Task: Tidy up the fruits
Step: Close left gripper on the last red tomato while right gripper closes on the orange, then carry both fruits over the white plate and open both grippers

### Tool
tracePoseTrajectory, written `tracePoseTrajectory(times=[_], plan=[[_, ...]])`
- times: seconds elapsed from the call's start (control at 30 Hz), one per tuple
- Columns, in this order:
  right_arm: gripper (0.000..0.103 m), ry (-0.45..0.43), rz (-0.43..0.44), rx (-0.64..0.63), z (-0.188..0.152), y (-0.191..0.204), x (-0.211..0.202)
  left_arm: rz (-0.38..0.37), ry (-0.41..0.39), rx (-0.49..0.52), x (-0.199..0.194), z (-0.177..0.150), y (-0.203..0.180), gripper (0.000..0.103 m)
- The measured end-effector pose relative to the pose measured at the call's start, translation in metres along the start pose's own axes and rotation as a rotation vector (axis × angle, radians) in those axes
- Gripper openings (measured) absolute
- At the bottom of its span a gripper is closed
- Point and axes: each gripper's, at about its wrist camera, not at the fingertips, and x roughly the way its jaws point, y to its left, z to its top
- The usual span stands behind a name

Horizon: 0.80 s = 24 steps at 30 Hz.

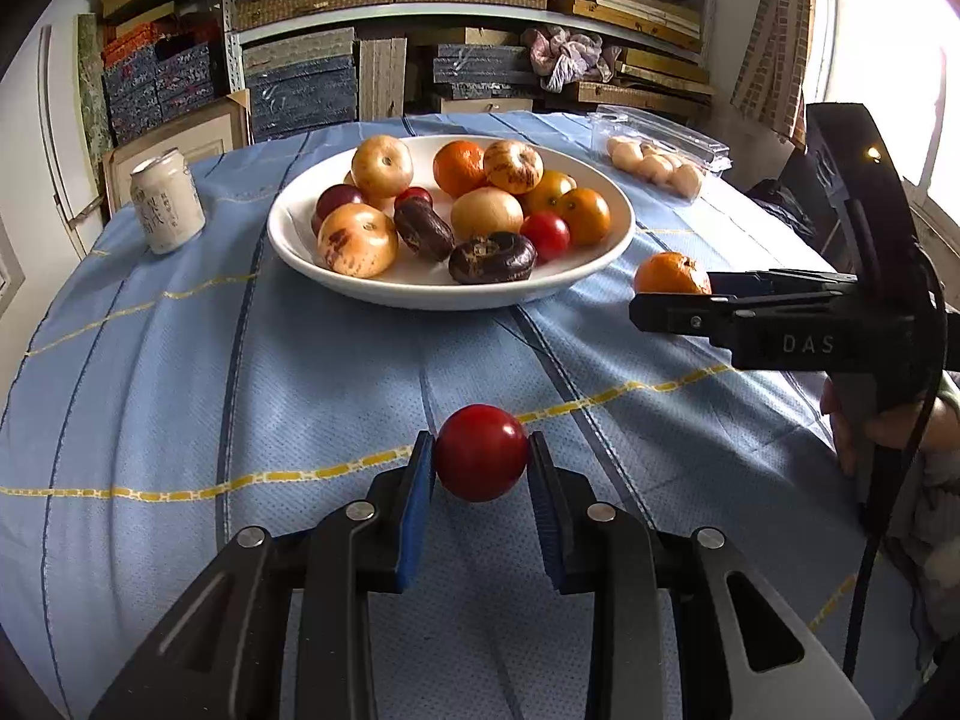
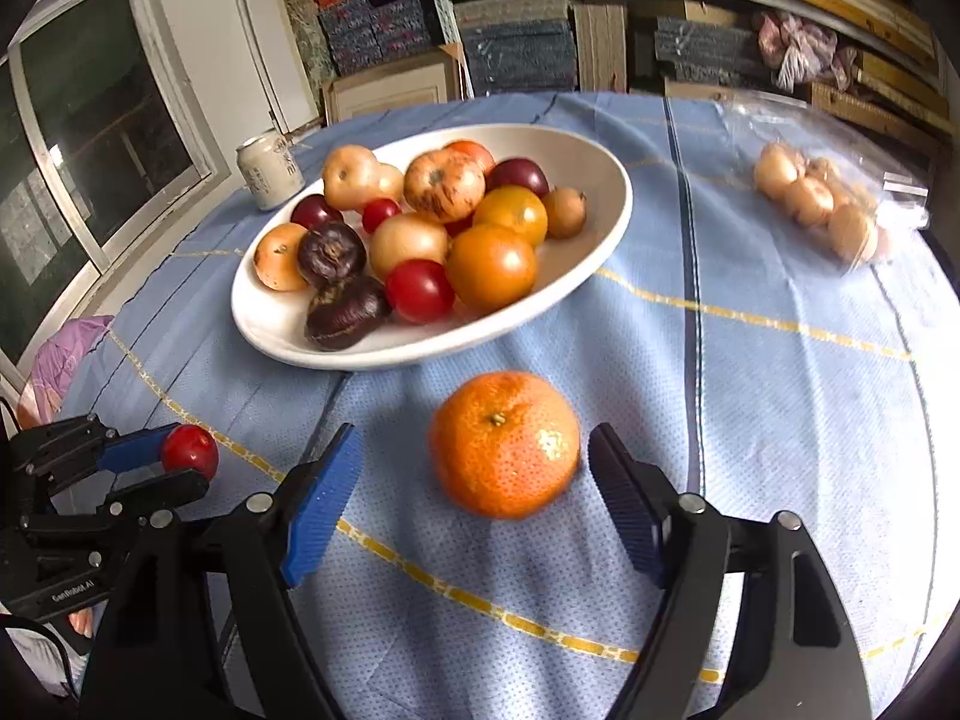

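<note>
Left hand-held gripper [image 1: 482, 461] around tomato [image 1: 482, 459]

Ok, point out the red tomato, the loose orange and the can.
red tomato [image 1: 481, 461]: left wrist view, middle of its skin.
orange [image 2: 504, 444]: right wrist view, middle of its peel.
can [image 1: 167, 203]: left wrist view, its side.

I see a glossy red tomato [image 1: 481, 461] pinched between blue pads, just above the blue cloth. A dimpled orange mandarin [image 2: 504, 443] sits stem-up on the cloth, near the white plate [image 2: 600, 240], which is heaped with pale apples, orange fruit, red tomatoes and dark chestnuts.
</note>
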Motion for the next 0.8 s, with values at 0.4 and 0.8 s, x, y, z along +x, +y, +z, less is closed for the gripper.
tracePoseTrajectory(times=[0.4, 0.8], plan=[[0.047, -0.059, 0.044, -0.012, -0.005, 0.005, -0.016, -0.002, 0.012, -0.011, 0.005, -0.002, 0.002, 0.031], [0.046, -0.122, 0.133, -0.095, -0.044, 0.054, -0.066, 0.075, -0.108, 0.043, -0.027, -0.002, -0.015, 0.031]])
